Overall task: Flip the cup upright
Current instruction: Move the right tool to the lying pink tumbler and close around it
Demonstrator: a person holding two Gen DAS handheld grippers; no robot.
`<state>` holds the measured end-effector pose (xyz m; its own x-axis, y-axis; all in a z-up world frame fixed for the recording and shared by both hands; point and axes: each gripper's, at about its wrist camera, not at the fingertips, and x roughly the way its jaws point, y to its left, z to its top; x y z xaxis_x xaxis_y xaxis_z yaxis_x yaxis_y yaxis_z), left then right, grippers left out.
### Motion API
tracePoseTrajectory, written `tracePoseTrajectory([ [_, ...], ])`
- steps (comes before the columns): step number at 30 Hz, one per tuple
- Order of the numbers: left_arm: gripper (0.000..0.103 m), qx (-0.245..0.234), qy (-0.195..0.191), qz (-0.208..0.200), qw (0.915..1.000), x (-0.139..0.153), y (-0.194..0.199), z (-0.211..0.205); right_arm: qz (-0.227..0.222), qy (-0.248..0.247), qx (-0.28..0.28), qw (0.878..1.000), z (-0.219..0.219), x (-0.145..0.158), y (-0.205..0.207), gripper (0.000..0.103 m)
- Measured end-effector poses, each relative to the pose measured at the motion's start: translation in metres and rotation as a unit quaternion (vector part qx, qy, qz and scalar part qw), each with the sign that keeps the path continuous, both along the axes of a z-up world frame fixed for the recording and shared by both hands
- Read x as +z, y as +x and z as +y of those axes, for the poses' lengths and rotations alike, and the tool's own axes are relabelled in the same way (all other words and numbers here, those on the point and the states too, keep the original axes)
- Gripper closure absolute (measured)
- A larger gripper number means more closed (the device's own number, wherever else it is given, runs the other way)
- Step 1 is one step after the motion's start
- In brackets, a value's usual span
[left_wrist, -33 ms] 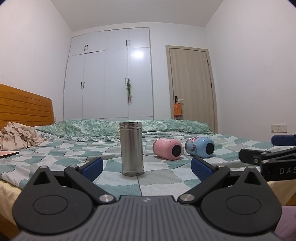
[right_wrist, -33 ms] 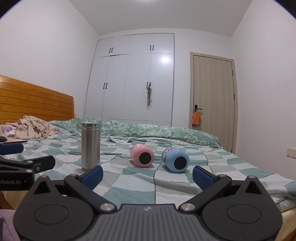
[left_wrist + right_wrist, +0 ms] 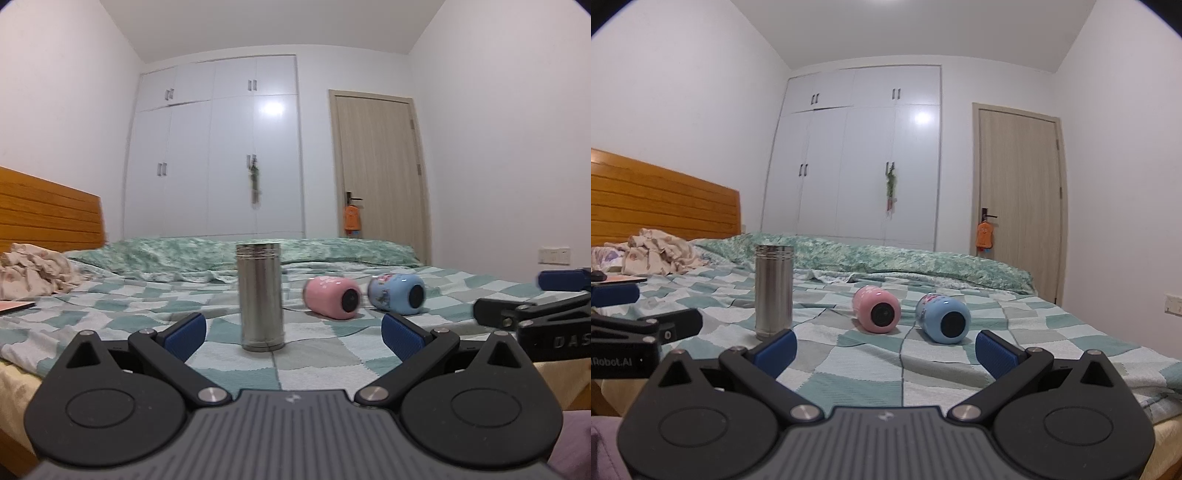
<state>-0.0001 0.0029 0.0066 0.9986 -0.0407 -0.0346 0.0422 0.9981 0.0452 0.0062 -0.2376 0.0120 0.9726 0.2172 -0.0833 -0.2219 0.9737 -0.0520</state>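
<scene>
A steel cup (image 3: pixel 260 295) stands upright on the checked bed cover; it also shows in the right wrist view (image 3: pixel 774 291). A pink cup (image 3: pixel 332 297) (image 3: pixel 876 310) and a blue cup (image 3: pixel 398 293) (image 3: pixel 943 318) lie on their sides, side by side, dark round ends toward me. My left gripper (image 3: pixel 293 334) is open and empty, just short of the steel cup. My right gripper (image 3: pixel 886 350) is open and empty, in front of the two lying cups.
The bed (image 3: pixel 1052 332) has a wooden headboard (image 3: pixel 665 203) at the left, crumpled clothes (image 3: pixel 661 251) and a flat reddish object (image 3: pixel 14 306) near it. A folded green quilt (image 3: pixel 221 251) lies at the far side. Wardrobe and door stand behind.
Both views have barely shifted; the left wrist view is slightly blurred, as if that gripper is moving a little. The cups have not moved.
</scene>
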Motion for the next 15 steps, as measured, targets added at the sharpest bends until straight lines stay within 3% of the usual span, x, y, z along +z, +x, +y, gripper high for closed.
tracePoseTrajectory([
  [4,0.000,0.002,0.005,-0.003,1.0000,0.014,0.010,0.011,0.019,-0.010,0.017,1.000,0.005,0.016,0.018,0.000],
  [10,0.000,0.020,0.030,-0.015,0.9992,0.042,0.042,0.049,0.034,-0.018,0.033,0.999,0.014,0.038,0.076,0.000],
  [15,0.000,0.020,0.044,0.005,0.9988,0.062,0.088,0.089,0.058,-0.029,0.043,0.997,0.024,0.058,0.136,0.000],
])
